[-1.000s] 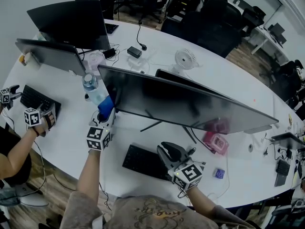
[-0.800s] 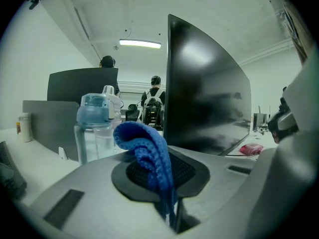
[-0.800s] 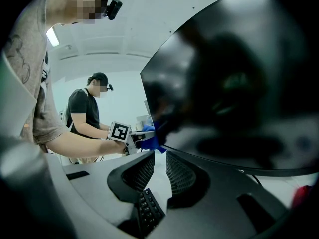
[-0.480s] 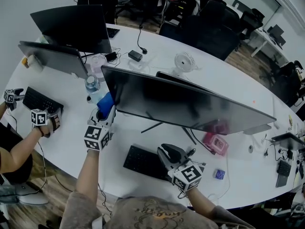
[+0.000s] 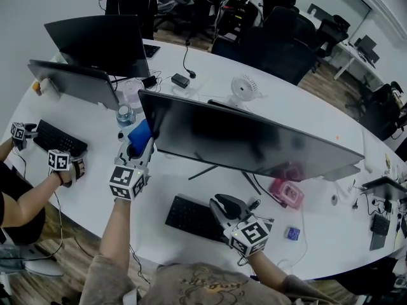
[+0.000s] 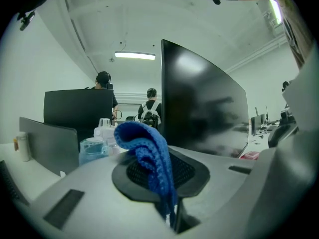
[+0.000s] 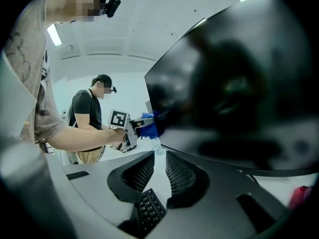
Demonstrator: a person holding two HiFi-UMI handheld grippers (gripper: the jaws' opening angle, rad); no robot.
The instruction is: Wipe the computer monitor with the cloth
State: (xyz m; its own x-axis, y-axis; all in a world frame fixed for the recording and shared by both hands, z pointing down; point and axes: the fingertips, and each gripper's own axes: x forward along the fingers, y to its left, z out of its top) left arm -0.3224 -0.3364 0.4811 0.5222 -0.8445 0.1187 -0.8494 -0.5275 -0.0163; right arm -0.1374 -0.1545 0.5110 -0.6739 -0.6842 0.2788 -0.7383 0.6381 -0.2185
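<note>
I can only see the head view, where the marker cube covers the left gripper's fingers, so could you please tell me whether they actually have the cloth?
Observer: Yes. In the left gripper view, the fingers of the left gripper are shut on the blue cloth, which folds over above them.
Operator: Thank you. Is the other gripper carrying anything?
Observer: No. The right gripper view shows the fingers of the right gripper apart with nothing between them, only the keyboard beneath.
</note>
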